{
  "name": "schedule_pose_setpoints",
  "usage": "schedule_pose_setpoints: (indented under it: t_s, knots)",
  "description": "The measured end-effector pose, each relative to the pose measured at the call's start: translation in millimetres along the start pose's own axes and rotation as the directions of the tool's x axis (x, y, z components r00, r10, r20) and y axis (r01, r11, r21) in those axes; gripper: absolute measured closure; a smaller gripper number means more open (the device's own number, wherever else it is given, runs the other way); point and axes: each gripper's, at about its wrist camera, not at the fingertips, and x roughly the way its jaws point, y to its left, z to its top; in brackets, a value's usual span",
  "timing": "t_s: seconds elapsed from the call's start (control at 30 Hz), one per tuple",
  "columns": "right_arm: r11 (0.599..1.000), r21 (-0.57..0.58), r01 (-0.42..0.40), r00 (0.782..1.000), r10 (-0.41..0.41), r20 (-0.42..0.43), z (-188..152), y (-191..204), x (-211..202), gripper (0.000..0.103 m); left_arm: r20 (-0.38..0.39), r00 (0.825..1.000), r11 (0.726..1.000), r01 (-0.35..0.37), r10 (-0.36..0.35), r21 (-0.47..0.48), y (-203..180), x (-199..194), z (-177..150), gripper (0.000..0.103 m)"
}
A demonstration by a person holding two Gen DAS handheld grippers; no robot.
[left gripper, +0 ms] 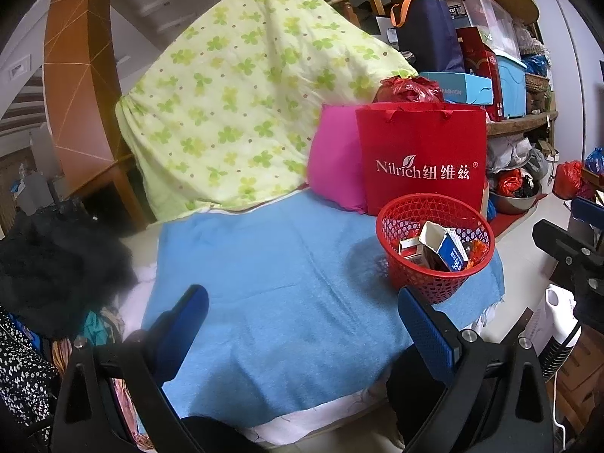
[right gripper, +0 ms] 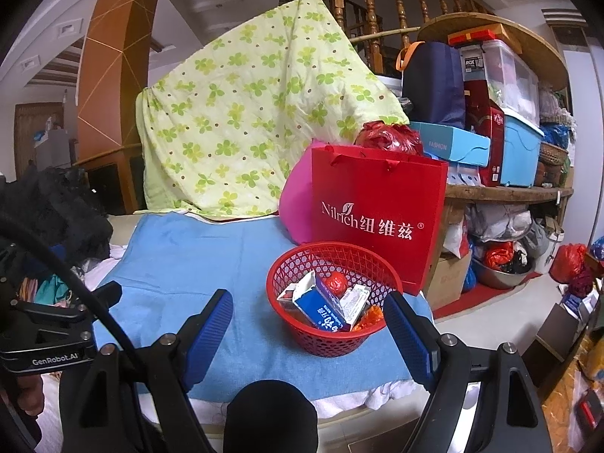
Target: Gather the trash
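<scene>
A red mesh basket stands at the right end of a blue towel. It holds a torn blue and white carton, small boxes and red wrappers. My left gripper is open and empty over the towel, left of and nearer than the basket. My right gripper is open and empty, its blue pads on either side of the basket's near rim in view.
A red Nilrich paper bag and a pink cushion stand behind the basket. A green clover quilt hangs behind. Dark clothes lie at left. Shelves with boxes fill the right.
</scene>
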Motion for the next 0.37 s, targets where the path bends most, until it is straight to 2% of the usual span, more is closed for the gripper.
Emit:
schedule_pose_setpoints:
  t_s: [0.23, 0.37]
  knots:
    - [1.0, 0.011, 0.028, 1.0, -0.028, -0.004, 5.8, -1.5, 7.2, 0.018, -0.001, 1.0, 1.0, 0.03, -0.03, -0.007, 3.0, 14.3, 3.2, 0.003]
    - [0.999, -0.01, 0.045, 0.999, -0.045, -0.006, 13.4, 4.9, 15.4, 0.018, 0.003, 0.999, 0.998, 0.051, -0.051, -0.035, 19.9, 29.3, 6.4, 0.003]
